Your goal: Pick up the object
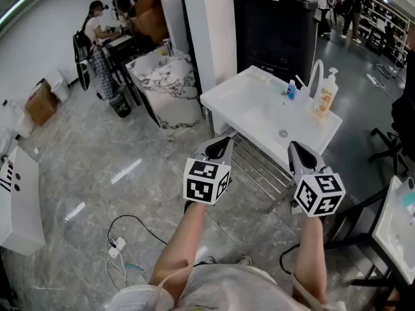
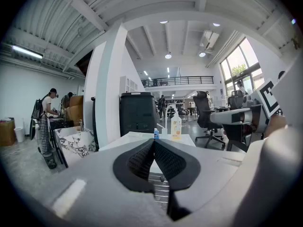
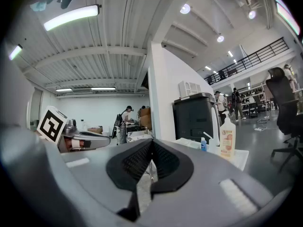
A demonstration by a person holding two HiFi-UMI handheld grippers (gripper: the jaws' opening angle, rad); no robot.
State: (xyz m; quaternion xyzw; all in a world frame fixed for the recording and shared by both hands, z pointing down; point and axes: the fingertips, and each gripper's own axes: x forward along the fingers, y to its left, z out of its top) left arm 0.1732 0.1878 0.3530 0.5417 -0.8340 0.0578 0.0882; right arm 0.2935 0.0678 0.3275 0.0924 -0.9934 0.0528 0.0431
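Grey marbled floor (image 1: 84,173) runs through a big open workshop, and a white sink (image 1: 227,99) stands out in it, right beside a white pillar (image 1: 207,31).

At the sink's near edge the person holds the left gripper (image 1: 224,142) with its jaws clenched, ribbed pad against ribbed pad, and nothing is caught between them. The right gripper (image 1: 295,149) hangs at that same near edge, further along, and is likewise closed up and empty. Both point across the sink and touch nothing.

A slatted rack (image 1: 259,167) sits under the sink below the two grippers. On the sink's far rim a small blue bottle (image 1: 291,91) stands close to a curved tap (image 1: 316,76). A pump bottle of soap (image 1: 324,96) is just beside that, at the far corner. I can't say which of these is the object to pick up, and both stand well apart from the grippers.

Behind the sink rises a tall black cabinet (image 1: 275,24). Far off to the sink's left a person (image 1: 96,21) sits at a cluttered desk, a cardboard box (image 1: 40,102) rests on the floor, and a loose cable (image 1: 123,229) curls nearer by.
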